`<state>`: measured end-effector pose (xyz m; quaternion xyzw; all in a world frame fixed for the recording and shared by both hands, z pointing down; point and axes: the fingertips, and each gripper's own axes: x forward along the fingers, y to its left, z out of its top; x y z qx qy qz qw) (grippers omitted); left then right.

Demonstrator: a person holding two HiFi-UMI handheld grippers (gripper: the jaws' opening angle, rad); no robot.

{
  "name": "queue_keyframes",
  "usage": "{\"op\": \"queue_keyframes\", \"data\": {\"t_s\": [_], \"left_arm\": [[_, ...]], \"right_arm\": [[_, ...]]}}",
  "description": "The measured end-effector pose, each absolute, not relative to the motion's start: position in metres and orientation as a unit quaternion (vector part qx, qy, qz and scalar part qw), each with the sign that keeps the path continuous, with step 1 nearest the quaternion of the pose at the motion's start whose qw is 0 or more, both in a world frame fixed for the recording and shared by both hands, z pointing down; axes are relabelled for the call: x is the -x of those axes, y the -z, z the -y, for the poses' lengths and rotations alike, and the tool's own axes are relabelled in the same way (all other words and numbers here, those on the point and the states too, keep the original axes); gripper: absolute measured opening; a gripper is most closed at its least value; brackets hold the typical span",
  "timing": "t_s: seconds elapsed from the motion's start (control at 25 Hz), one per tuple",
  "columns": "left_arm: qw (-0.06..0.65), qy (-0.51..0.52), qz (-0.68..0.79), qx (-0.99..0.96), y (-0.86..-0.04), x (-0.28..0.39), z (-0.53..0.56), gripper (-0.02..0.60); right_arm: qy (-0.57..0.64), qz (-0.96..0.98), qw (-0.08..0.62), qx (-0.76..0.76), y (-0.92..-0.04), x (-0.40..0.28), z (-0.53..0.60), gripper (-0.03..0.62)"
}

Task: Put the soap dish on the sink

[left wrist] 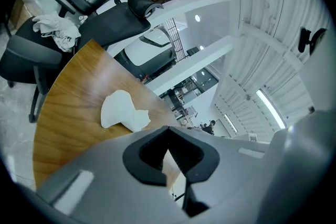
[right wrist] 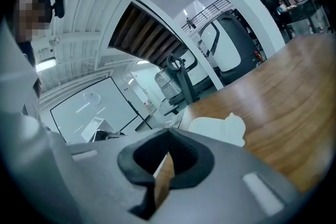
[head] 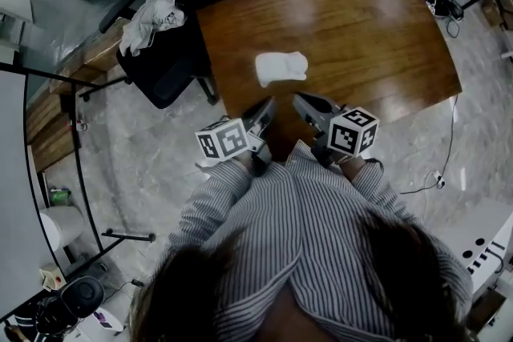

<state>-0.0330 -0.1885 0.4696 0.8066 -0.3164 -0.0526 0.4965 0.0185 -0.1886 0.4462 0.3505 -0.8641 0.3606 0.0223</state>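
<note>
Soap dish (head: 281, 67) on table (head: 377, 20), ungrasped | left gripper (head: 262, 114), right gripper (head: 309, 104) clenched, empty | step: approach | next: probably open, reach dish

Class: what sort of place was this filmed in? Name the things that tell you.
Probably an office or workroom: a large wooden table, a black office chair beside it with a cloth draped over it, and a polished stone floor.
</note>
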Motion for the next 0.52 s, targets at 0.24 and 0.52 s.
{"op": "queue_keyframes", "data": {"t_s": [0.24, 0.52], "left_arm": [[0.494, 0.049, 0.315, -0.809, -0.4711, 0.0333, 0.1875, -0.002], [0.491, 0.04, 0.31, -0.813, -0.4736, 0.0325, 0.188, -0.002]], "right_arm": [[-0.354, 0.866, 0.031, -0.352, -0.4482, -0.0168, 0.1878, 0.002], [-0.355, 0.864, 0.033, -0.356, -0.4503, -0.0165, 0.1897, 0.002]]}}
